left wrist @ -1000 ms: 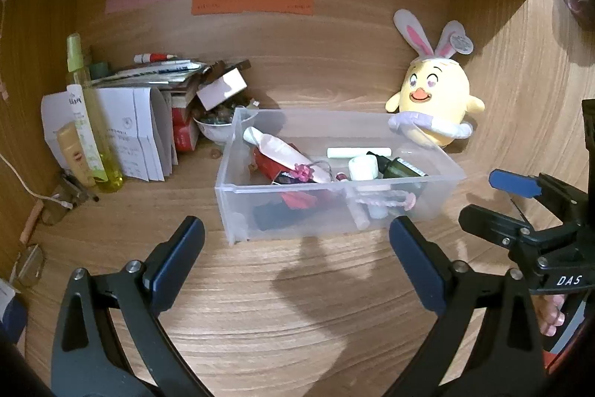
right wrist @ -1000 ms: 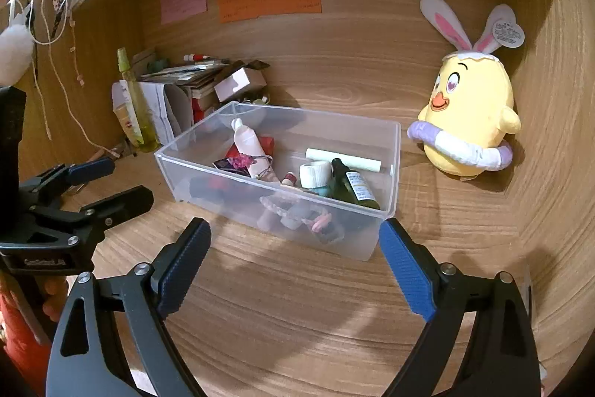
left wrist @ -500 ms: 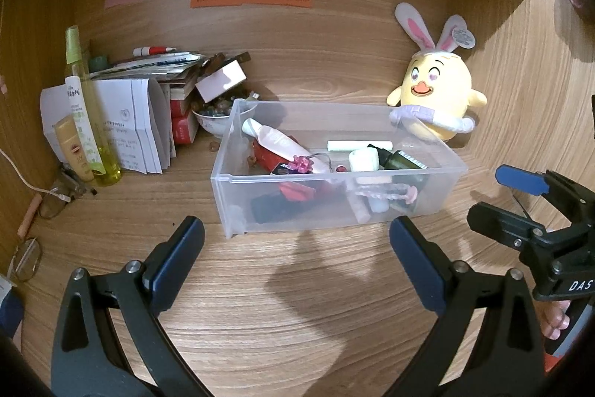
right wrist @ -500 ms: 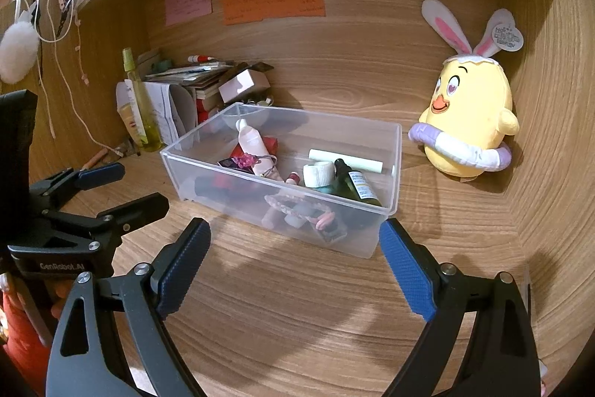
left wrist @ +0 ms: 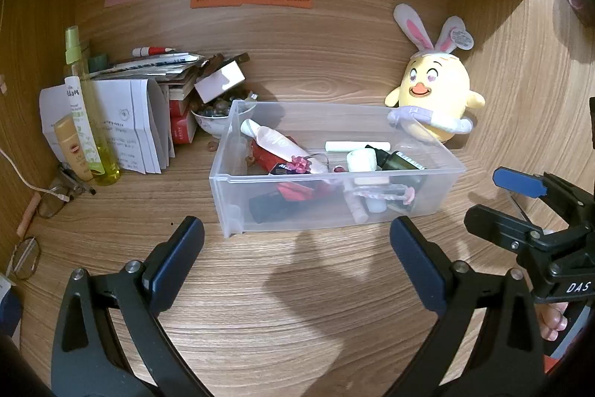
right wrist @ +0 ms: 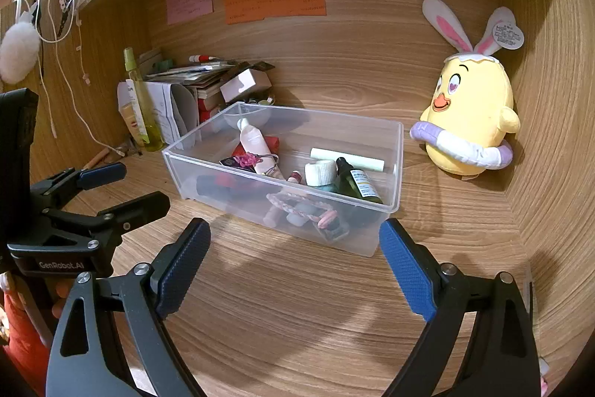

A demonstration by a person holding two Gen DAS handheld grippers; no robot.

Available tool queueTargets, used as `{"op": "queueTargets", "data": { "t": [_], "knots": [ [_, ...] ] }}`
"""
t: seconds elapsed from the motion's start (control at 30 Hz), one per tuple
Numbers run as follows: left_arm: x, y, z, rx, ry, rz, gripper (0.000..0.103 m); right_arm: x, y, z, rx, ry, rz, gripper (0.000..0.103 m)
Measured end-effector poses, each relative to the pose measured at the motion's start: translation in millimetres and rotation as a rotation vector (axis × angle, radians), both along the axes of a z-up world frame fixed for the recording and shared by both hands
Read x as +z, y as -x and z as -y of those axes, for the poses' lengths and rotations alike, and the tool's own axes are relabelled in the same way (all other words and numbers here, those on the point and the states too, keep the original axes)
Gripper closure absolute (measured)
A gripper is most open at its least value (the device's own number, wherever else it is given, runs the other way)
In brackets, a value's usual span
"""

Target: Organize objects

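A clear plastic bin (left wrist: 427,186) (right wrist: 396,173) stands on the wooden desk, holding several small items: a pink tube (left wrist: 277,142) (right wrist: 254,142), a dark green bottle (right wrist: 359,183), a white cap (left wrist: 360,160), a white stick (right wrist: 347,159). My left gripper (left wrist: 295,253) is open and empty, in front of the bin; it also shows in the right wrist view (right wrist: 122,186). My right gripper (right wrist: 293,255) is open and empty, in front of the bin's near corner; it also shows in the left wrist view (left wrist: 502,199).
A yellow chick plush (left wrist: 433,99) (right wrist: 470,121) sits right of the bin. At the left stand a tall yellow spray bottle (left wrist: 87,121), a small orange tube (left wrist: 72,147), folded papers (left wrist: 137,125), stacked books and a bowl (left wrist: 215,116). Eyeglasses (left wrist: 26,257) lie at the left edge.
Both grippers have drawn back a little from the bin, so more of the desk shows in front. Both stay open and empty.
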State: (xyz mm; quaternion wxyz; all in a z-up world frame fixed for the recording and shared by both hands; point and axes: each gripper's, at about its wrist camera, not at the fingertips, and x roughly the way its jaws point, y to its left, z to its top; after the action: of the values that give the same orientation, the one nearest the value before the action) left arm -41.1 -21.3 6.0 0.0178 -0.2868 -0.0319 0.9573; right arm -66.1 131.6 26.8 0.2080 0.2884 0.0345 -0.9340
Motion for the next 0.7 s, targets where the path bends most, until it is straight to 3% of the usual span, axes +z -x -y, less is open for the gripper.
{"op": "queueTargets", "data": {
  "t": [0.7],
  "knots": [
    [-2.5, -0.7, -2.5, -0.023, -0.007, 0.014, 0.002, 0.6, -0.3, -0.2, -0.001, 0.007, 0.003, 0.012]
  ]
}}
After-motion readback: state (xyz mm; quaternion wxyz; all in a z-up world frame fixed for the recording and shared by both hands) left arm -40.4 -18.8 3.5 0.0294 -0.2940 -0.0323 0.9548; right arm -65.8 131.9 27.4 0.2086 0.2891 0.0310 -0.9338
